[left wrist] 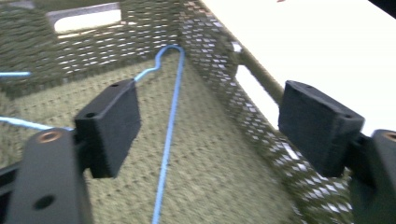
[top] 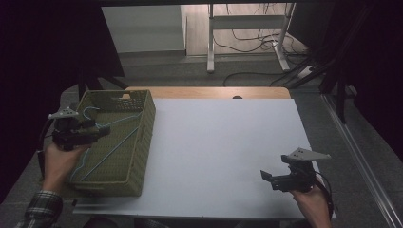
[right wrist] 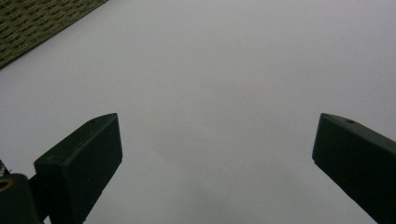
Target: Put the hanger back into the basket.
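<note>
Hanger (top: 105, 142) (thin blue wire) lies inside green basket (top: 142, 142) at table's 9 o'clock. Left gripper (left wrist: 205, 128) hovers over it, jaws apart, likely lining up a grab. Right gripper (top: 267, 177) waits at 5 o'clock, jaws apart, empty.

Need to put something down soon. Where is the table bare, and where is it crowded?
Bare: the white tabletop from the basket across to the right gripper. Crowded: inside the basket, where blue wire hangers lie and the open left gripper hangs.
</note>
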Tool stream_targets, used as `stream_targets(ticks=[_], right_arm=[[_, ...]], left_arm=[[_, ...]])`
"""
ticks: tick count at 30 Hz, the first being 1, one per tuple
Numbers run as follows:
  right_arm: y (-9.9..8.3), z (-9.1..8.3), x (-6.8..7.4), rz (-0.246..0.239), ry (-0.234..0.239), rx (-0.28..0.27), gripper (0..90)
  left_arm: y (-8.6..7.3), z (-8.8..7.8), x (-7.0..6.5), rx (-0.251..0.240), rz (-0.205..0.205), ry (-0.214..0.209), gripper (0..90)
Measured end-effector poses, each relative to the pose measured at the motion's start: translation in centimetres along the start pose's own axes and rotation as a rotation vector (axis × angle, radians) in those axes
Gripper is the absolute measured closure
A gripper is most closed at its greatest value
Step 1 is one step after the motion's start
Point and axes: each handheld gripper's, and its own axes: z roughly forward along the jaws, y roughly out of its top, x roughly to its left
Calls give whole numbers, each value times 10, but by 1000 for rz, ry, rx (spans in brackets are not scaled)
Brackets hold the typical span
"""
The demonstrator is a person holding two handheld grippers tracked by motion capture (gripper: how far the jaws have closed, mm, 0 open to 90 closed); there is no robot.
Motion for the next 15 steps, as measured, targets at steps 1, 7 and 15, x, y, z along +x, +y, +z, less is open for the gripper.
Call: stream_targets(ticks=[1, 7, 15], right_arm=[[0, -1, 0, -2, -2, -2, 10], [0, -4, 1, -8, -7, -10, 9], [0, -5, 2, -12, -4, -13, 9]], left_arm=[[0, -1, -5, 2, 15, -27, 130], [-1, -6, -35, -24, 43, -91, 77], [-10, -5, -72, -30, 125, -118, 40]])
